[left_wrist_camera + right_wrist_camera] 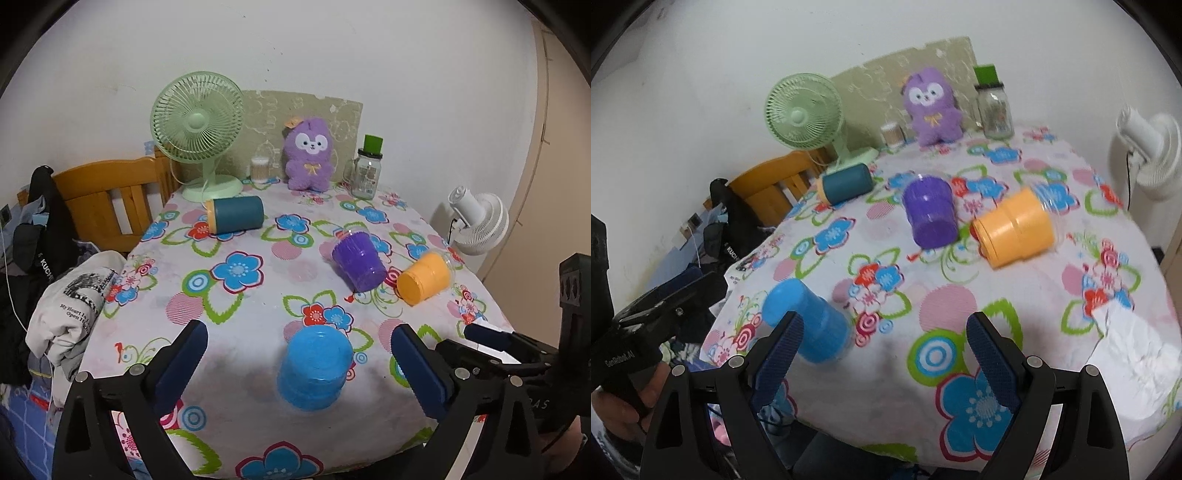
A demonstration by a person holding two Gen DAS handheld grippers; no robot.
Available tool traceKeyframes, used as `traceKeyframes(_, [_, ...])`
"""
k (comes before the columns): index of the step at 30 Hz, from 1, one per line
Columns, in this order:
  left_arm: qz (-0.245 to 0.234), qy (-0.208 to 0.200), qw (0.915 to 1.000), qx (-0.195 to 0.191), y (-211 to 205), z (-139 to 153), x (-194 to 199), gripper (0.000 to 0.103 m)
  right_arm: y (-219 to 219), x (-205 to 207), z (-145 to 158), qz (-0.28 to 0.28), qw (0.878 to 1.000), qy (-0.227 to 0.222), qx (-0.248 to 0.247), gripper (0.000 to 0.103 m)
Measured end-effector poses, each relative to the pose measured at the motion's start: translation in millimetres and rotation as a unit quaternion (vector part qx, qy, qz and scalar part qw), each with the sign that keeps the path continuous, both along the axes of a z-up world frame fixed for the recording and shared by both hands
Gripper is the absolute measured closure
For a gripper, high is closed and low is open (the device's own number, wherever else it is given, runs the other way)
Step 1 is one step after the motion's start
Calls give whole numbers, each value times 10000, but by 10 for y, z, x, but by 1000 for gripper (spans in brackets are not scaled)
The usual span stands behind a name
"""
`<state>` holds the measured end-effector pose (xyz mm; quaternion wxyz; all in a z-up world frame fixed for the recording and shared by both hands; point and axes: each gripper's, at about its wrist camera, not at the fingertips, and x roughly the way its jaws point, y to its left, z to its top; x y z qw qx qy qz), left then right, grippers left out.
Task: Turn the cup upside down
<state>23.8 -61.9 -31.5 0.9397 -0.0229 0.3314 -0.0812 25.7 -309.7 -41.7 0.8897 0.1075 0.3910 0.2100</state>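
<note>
Left gripper (299, 354) jaws spread wide, holding nothing; blue cup (314, 369) stands upside down on the floral tablecloth (240, 325) between its fingers, touching neither. Right gripper (884, 343) also spread wide and empty, over the cloth's near edge, blue cup just left of its left finger (779, 354). Farther back, purple cup (357, 260) and orange cup (424, 277) lie on their sides, near each other. Teal cup (236, 214) on its side toward the back left, in front of green fan (197, 129). Purple plush (309, 153) and glass jar (365, 173) at the back edge.
</note>
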Motion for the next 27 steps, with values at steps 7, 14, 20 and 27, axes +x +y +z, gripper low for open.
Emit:
traceKeyframes(7, [67,-180,9998,-74,91,112,-112,0,127,-73,182,133,9996,-250,-87,11])
traceKeyframes(14, [119,-347,9992,-169,154,200,-216,0,212,-149,342,217,9984,-490,-175,11])
traceKeyframes(20, [210,-527,9982,-206,209,277,-291,0,291,-226,528,279,9955,-871,-256,11])
traceKeyframes(27, [330,-715,9965,-289,302,372,-380,0,406,-337,705,348,9906,-1274,-359,11])
